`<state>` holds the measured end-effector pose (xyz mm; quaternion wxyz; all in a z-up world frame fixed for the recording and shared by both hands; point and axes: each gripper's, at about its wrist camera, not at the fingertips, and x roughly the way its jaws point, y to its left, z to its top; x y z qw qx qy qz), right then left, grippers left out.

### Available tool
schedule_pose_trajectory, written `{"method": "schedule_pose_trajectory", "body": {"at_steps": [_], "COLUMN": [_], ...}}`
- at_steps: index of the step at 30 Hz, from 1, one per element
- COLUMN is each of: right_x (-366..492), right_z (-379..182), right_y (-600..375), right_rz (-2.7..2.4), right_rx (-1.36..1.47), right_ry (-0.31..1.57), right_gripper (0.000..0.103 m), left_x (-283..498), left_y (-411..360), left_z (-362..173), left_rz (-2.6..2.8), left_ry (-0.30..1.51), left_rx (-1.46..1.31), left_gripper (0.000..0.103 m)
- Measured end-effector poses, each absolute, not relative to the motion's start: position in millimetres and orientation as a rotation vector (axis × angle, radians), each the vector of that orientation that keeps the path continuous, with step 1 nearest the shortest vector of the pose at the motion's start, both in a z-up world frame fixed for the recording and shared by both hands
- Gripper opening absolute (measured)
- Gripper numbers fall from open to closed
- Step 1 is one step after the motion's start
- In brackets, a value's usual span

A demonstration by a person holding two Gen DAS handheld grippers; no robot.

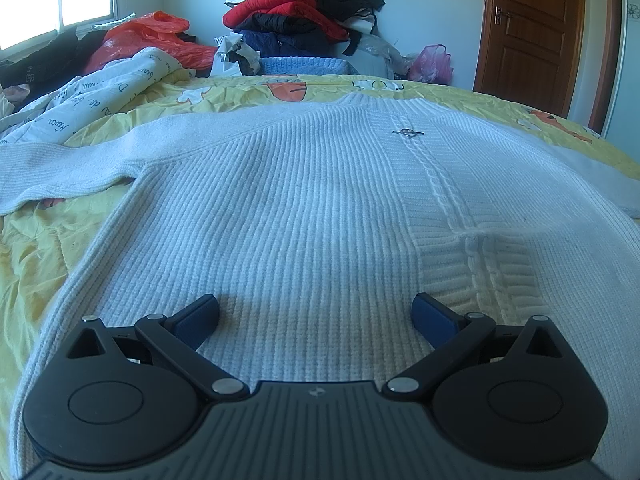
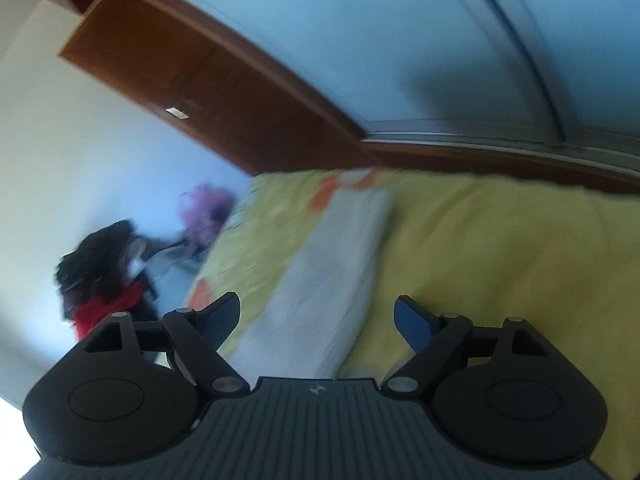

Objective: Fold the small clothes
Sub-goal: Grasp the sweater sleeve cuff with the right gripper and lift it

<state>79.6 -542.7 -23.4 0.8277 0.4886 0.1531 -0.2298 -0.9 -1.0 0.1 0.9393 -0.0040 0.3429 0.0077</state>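
A white ribbed knit sweater (image 1: 304, 200) lies spread flat on the yellow bedspread (image 1: 36, 264), collar at the far end, one sleeve (image 1: 68, 168) stretched out to the left. My left gripper (image 1: 316, 314) hovers just over the sweater's near hem, open, with nothing between its fingers. In the blurred, tilted right wrist view, my right gripper (image 2: 316, 316) is open above the sweater's other sleeve (image 2: 336, 272), which runs away across the bedspread (image 2: 500, 264). Nothing is held between its blue pads (image 2: 412, 328).
A heap of red, black and blue clothes (image 1: 300, 12) is piled at the far end of the bed. An orange plastic bag (image 1: 152, 36) and a printed white sheet (image 1: 92, 92) lie at the far left. A pink bag (image 1: 432, 62) sits near the brown door (image 1: 532, 32).
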Motion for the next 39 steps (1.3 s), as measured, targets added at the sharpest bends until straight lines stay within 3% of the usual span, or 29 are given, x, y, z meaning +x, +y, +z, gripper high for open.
{"method": "schedule_pose_trajectory", "body": {"at_steps": [5, 7, 9, 10, 11, 19, 27, 31, 37, 39], "right_x": [104, 118, 129, 133, 136, 107, 111, 131, 154, 152], "right_z": [-33, -39, -39, -37, -33, 13, 85, 81, 29, 16], "right_y": [-539, -532, -533, -531, -535, -512, -338, -223, -108, -93], "right_rz": [-0.518, -0.514, -0.531, -0.54, -0.554, -0.496, -0.021, 0.234, 0.297, 0.277], "right_rx": [0.956, 0.904, 0.838, 0.799, 0.771, 0.721, 0.556, 0.532, 0.414, 0.382], "right_ry": [0.342, 0.349, 0.373, 0.38, 0.4, 0.313, 0.263, 0.366, 0.561, 0.599], "right_gripper": [0.083, 0.076, 0.061, 0.043, 0.016, 0.015, 0.015, 0.015, 0.015, 0.02], "left_x": [-1, -1, -1, -1, -1, -1, -4, -3, -4, -4], "left_y": [-1, -1, -1, -1, -1, -2, 4, 6, 10, 10], "left_z": [0, 0, 0, 0, 0, 0, 3, 3, 3, 3], "left_rz": [0.016, 0.016, 0.016, 0.016, 0.015, 0.014, 0.003, -0.002, -0.012, -0.012], "left_ry": [0.7, 0.7, 0.7, 0.7, 0.7, 0.699, 0.69, 0.687, 0.681, 0.681], "left_rx": [-0.008, -0.008, -0.008, -0.008, -0.008, -0.012, -0.043, -0.055, -0.072, -0.072], "left_gripper": [0.103, 0.103, 0.103, 0.103, 0.103, 0.103, 0.103, 0.103, 0.103, 0.103]}}
